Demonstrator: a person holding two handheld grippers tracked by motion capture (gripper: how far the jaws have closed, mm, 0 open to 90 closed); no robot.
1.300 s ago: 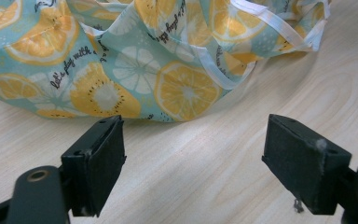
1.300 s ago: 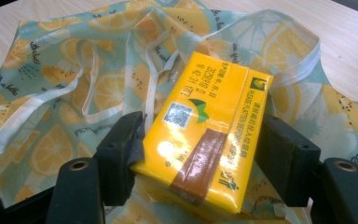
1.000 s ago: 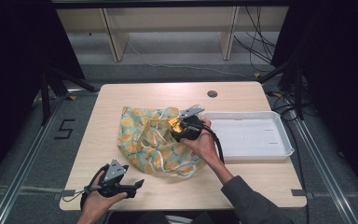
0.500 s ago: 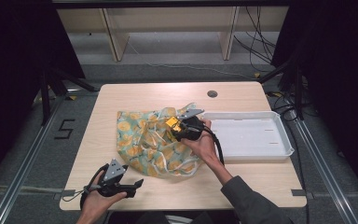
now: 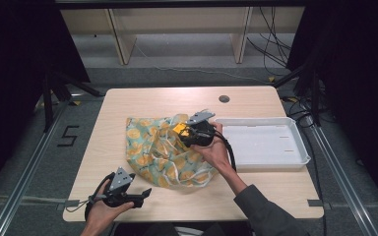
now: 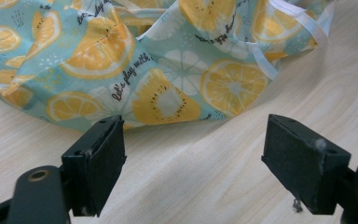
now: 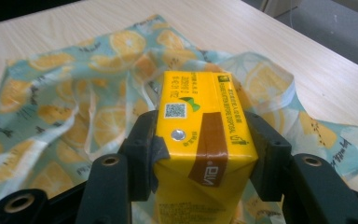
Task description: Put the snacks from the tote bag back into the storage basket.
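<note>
Gripping: my right hand-held gripper has its two black jaws closed on the sides of a yellow drink carton with a brown band and a small silver foil spot, and the carton sits squarely between them.
Carton position: I'm holding it above the crumpled light-blue cloth bag printed with orange and lemon slices, at the bag's far right edge; in the high view the carton peeks out just left of my right hand-held gripper.
Bag: it lies bunched in the middle of the pale wooden worktop, white straps looping out of its near right side; in the left gripper view the bag carries small black script among the fruit.
Left side: my left hand-held gripper has its jaws spread wide with bare wood between them, pointing at the bag's near edge and apart from it. From above it rests low at the worktop's near left corner, in my left hand.
Tray: a white rectangular plastic tray sits on the right of the worktop, just beside my right hand.
</note>
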